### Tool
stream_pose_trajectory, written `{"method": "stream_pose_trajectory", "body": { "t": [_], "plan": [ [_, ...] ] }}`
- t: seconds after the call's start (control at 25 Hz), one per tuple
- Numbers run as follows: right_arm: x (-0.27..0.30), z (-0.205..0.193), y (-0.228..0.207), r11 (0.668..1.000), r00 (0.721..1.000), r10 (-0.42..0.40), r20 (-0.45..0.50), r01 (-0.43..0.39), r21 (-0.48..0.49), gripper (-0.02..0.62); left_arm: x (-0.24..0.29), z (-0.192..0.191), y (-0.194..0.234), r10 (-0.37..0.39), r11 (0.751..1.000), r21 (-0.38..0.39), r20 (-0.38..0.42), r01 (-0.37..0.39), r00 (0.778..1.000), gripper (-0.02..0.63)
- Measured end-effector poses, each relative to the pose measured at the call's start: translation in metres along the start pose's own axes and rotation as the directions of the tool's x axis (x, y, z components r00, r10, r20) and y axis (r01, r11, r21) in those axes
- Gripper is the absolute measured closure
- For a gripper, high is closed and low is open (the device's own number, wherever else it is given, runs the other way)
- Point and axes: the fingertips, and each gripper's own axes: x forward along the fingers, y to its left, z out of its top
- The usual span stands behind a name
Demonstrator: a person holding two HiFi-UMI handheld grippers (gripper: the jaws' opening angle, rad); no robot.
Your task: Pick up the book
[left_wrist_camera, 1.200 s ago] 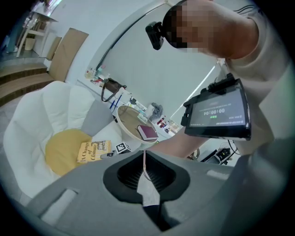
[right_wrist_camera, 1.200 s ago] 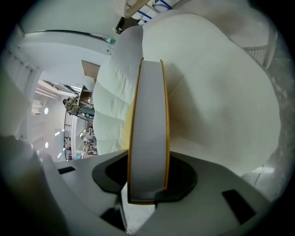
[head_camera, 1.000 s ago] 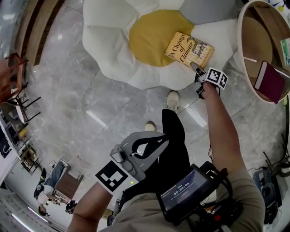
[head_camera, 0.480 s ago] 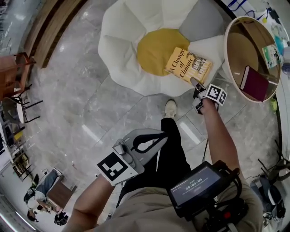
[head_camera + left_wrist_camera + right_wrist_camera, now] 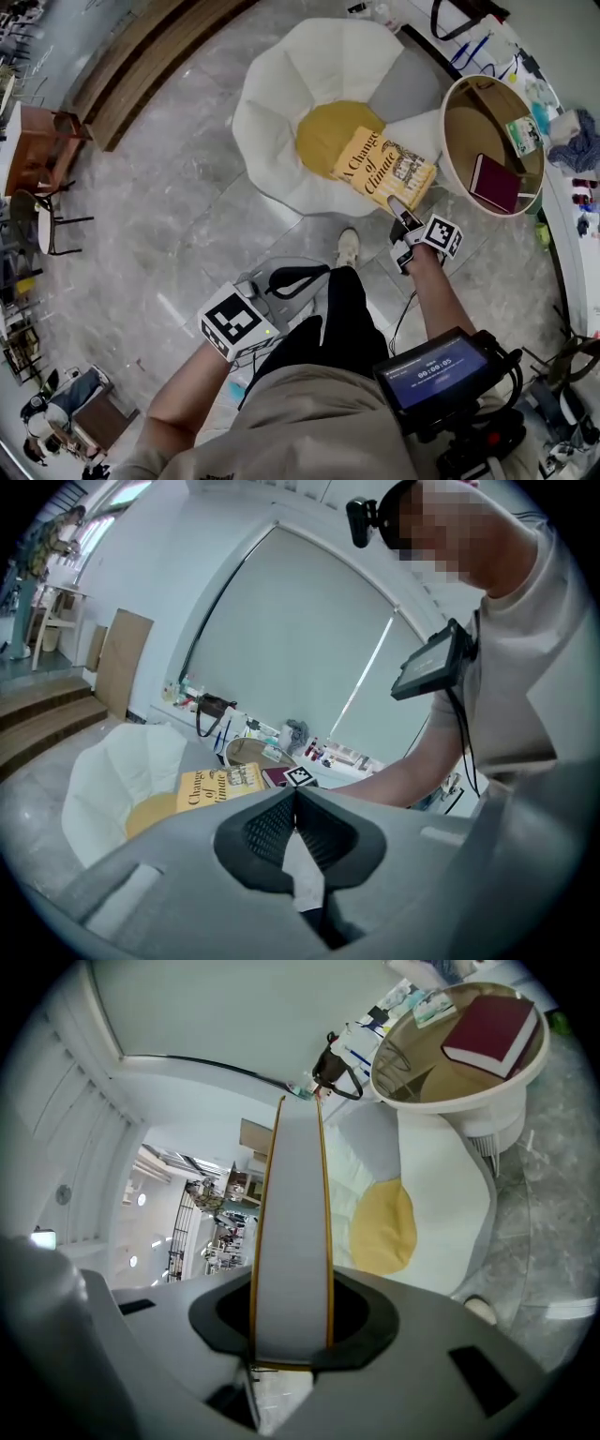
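The yellow book with black title print is clamped at its near edge by my right gripper, shut on it. It hangs over the front edge of the white flower-shaped cushion with a yellow centre. In the right gripper view the book stands edge-on between the jaws, its white page block facing me, and the right gripper is shut on it. My left gripper is held low by the person's thigh, shut and empty. In the left gripper view the left gripper has its pads together, with the book beyond them.
A round side table carrying a maroon book stands right of the cushion. A cluttered counter runs along the right. Wooden steps and a chair are at the left. The person's shoe stands on the marble floor.
The right gripper has kept its hold and the book has come toward the cushion's front edge, away from the yellow centre. The view has pulled back. The left gripper has dropped lower and leftward.
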Motion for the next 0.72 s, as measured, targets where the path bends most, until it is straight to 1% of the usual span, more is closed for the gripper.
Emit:
{"method": "stream_pose_trajectory", "body": {
  "t": [0.12,0.2,0.4,0.48,0.6,0.72],
  "plan": [
    [-0.048,-0.037,0.062,0.999,0.998,0.052,0.026,-0.051,-0.013,0.454,-0.046,-0.005,-0.045,0.005,0.999,0.037,-0.001,-0.005,1.0,0.598],
    [-0.071,-0.053,0.088,0.997,0.996,0.075,0.04,-0.075,-0.013,0.454,-0.061,-0.01,-0.059,0.011,0.999,0.042,-0.009,-0.011,1.0,0.598],
    [-0.084,-0.054,0.114,0.997,0.996,0.075,0.057,-0.074,-0.034,0.454,-0.059,-0.011,-0.04,-0.013,0.998,0.057,-0.009,0.014,1.0,0.598],
    [-0.095,-0.062,0.14,0.994,0.992,0.111,0.059,-0.11,-0.022,0.454,-0.066,-0.005,-0.045,-0.025,0.998,0.06,-0.007,0.025,1.0,0.598],
    [-0.134,-0.104,0.182,0.988,0.988,0.147,0.044,-0.144,-0.061,0.453,-0.098,-0.012,-0.084,-0.034,0.998,0.05,0.01,0.034,0.999,0.598],
    [-0.167,-0.145,0.206,0.982,0.986,0.164,0.04,-0.16,-0.098,0.453,-0.123,-0.03,-0.117,-0.047,0.998,0.048,0.027,0.045,0.999,0.598]
  ]
}}
